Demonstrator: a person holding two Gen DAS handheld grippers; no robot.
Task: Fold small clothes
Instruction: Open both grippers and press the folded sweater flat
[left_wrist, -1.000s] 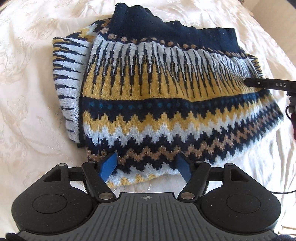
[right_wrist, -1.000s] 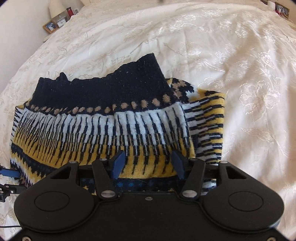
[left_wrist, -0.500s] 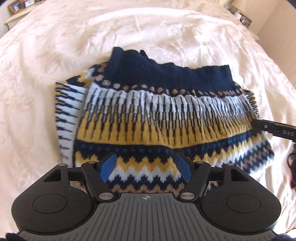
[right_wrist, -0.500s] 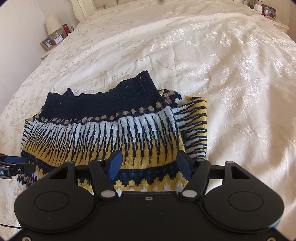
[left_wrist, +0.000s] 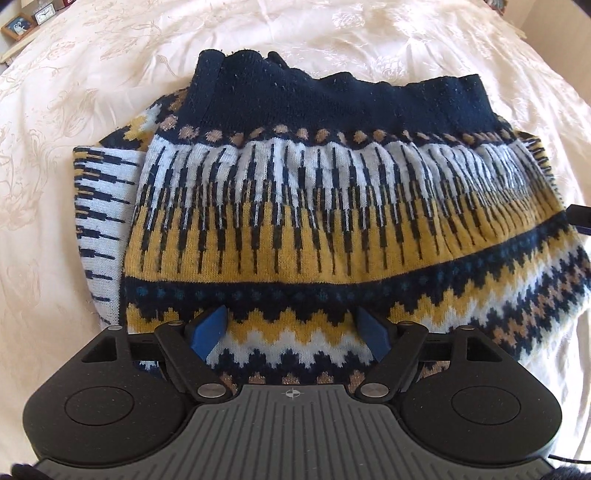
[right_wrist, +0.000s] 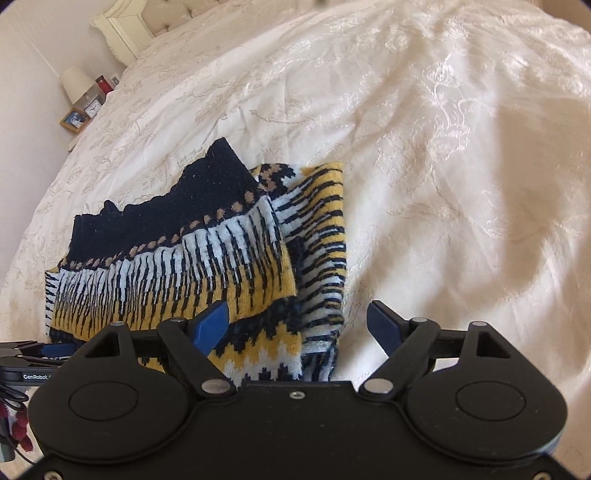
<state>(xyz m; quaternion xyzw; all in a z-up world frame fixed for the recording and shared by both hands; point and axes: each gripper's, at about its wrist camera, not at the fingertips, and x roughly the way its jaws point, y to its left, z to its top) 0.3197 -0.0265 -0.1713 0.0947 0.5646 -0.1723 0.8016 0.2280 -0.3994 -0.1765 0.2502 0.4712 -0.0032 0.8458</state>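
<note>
A knitted sweater (left_wrist: 314, 221) in navy, yellow and white bands lies folded on the bed, its navy ribbed hem at the far side and a striped sleeve tucked under at the left. My left gripper (left_wrist: 293, 330) hovers open over the near zigzag band, nothing between its blue pads. In the right wrist view the same sweater (right_wrist: 207, 266) lies left of centre. My right gripper (right_wrist: 297, 326) is open above the sweater's right near corner, one pad over the knit and the other over the bedspread. The left gripper's tip (right_wrist: 44, 350) shows at the left edge.
A cream embroidered bedspread (right_wrist: 443, 147) covers the bed all around the sweater. A nightstand with a lamp, clock and photo frame (right_wrist: 75, 120) stands at the far left by the headboard (right_wrist: 125, 26). The right gripper's tip (left_wrist: 580, 218) juts in at the right edge.
The left gripper dropped closer over the sweater's near edge. The right gripper swung right, so the sweater now sits left of it. Both stayed open.
</note>
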